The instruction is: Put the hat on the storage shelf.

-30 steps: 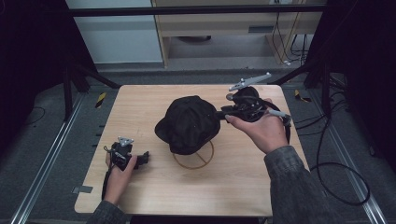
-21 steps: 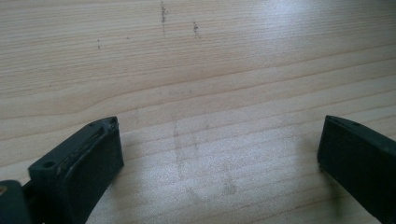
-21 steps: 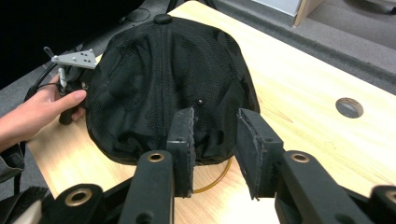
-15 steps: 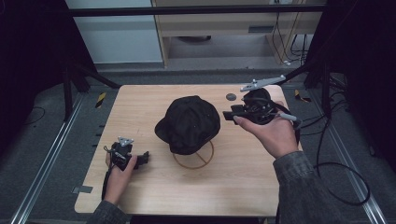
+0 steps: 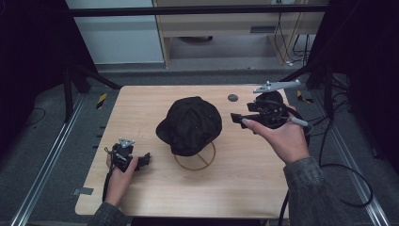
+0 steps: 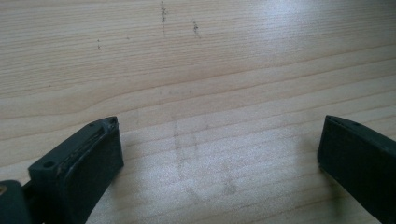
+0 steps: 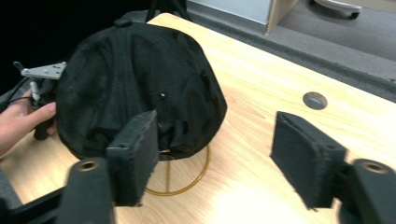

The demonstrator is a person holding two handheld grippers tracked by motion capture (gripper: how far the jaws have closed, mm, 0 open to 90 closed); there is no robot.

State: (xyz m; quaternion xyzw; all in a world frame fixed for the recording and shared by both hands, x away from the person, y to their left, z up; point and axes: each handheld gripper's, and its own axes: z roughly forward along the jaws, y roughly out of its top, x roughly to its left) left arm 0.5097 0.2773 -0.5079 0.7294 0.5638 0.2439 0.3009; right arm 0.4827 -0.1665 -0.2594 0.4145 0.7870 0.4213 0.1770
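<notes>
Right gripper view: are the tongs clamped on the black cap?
No, the right tongs stand open, short of the black cap on its gold wire stand.

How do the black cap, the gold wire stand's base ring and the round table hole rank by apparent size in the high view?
1. black cap, clearly largest.
2. gold wire stand's base ring, partly hidden under the cap, so its full extent is unsure.
3. round table hole, smallest.

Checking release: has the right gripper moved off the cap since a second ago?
Yes. The right gripper has backed right, away from the cap, toward the table edge; jaws just opened, empty.
</notes>
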